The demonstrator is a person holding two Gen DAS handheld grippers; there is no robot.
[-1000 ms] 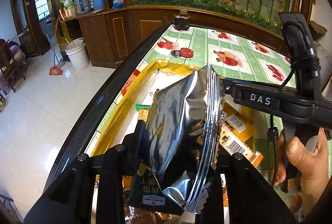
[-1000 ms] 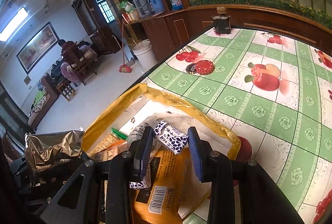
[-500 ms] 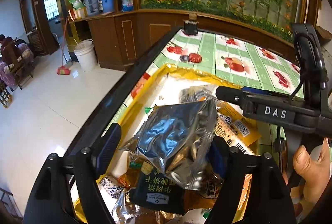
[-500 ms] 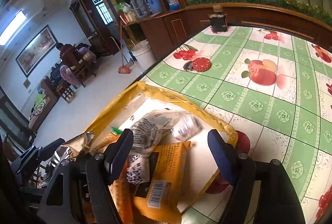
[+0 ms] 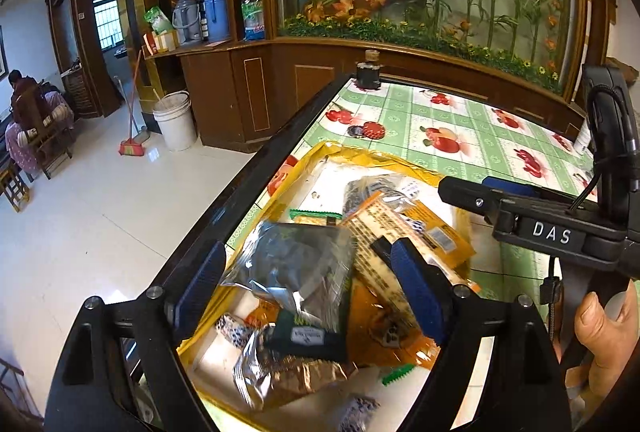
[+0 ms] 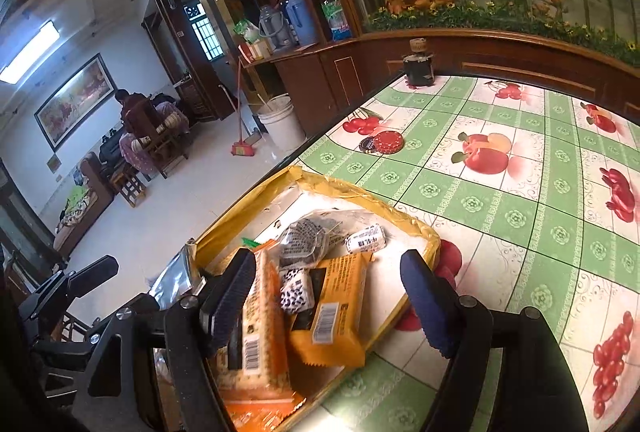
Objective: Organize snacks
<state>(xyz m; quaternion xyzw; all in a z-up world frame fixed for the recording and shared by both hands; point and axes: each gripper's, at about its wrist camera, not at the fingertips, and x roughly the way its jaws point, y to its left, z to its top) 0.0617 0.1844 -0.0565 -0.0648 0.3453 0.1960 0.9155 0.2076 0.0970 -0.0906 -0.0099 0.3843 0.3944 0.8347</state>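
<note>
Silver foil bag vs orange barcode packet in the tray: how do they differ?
The silver foil bag is shiny, crinkled and plain on its upper face; the orange barcode packet is matte, flatter and printed, with a white barcode label. The silver foil bag looks larger. Both lie loose in the yellow-rimmed tray, ungripped.

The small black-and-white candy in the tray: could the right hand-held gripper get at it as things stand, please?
Probably yes. The black-and-white candy lies uncovered atop the pile, between the right hand-held gripper and its open, empty jaws. The orange packets flank it closely, so they might get pinched too.
</note>
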